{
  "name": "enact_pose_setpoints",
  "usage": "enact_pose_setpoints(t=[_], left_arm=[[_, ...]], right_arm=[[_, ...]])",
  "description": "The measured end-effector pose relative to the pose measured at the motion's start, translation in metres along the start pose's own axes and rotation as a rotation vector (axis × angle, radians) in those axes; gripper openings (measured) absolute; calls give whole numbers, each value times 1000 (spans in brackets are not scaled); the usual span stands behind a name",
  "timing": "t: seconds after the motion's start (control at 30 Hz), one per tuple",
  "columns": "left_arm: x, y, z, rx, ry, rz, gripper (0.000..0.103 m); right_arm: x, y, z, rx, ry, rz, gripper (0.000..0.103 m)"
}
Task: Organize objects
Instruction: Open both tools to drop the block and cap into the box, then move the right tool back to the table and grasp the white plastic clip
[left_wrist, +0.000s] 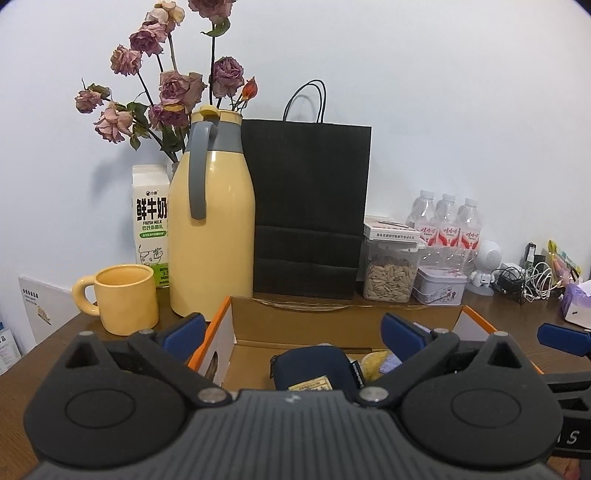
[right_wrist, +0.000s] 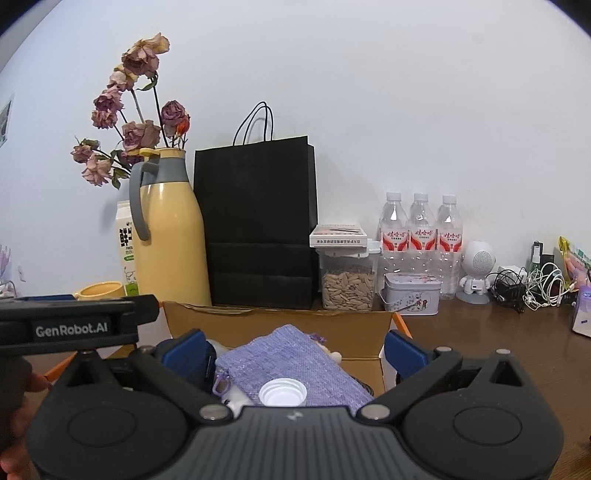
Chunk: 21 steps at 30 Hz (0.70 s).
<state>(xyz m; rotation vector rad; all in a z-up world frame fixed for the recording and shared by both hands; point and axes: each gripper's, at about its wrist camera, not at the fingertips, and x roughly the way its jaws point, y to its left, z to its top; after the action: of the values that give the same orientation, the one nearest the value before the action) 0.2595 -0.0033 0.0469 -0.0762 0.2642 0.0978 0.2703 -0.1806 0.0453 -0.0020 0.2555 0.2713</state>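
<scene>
Roughly, by container:

Cardboard box (left_wrist: 258, 317): open-topped, orange-edged, on the brown table (left_wrist: 55, 336) in front of both grippers; it holds the task's things.
Box contents, left wrist view: a navy zip pouch (left_wrist: 314, 365) lies on the box floor with a small printed card (left_wrist: 312, 384) at its near edge; a yellowish lump (left_wrist: 373, 363) sits just beside it, too hidden to name.
Box contents, right wrist view: a lilac woven bag (right_wrist: 291, 354) lies across the middle, with a white ribbed cap (right_wrist: 282, 393) at its near end.
Left gripper (left_wrist: 293, 328): jaws spread wide over the box, clasping nothing; the pouch lies below and between the blue pads (left_wrist: 402, 332), not touched.
Right gripper (right_wrist: 291, 347): jaws likewise spread wide, nothing gripped; the lilac bag lies between them, apart from either pad.
Clear canister (right_wrist: 347, 280): about half full of pale seeds, a flat packet (right_wrist: 338, 234) on its lid.
Tin (right_wrist: 412, 293): lidded, contents hidden.
Black paper bag (left_wrist: 310, 206): upright behind the box, inside not visible.
Yellow mug (left_wrist: 125, 301): beside the yellow flask (left_wrist: 212, 229); inside cannot be made out.
Water bottles (right_wrist: 421, 229): three, upright, by the wall.
</scene>
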Motion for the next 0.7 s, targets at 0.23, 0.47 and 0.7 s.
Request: enact_pose_setpoints(t=[0.23,0.47,0.7], left_arm=[[-15,5,0,-5,-25,-26,103],[-37,16,-12,4,-34,-36,103],[-54,31,-37,31,32,-18,103]], right_arm=[[-13,0,-2,-17,-21,8,103],[-30,1,-13,-49,-15,17,103],[-50,2,-34,-72,42,29,103]])
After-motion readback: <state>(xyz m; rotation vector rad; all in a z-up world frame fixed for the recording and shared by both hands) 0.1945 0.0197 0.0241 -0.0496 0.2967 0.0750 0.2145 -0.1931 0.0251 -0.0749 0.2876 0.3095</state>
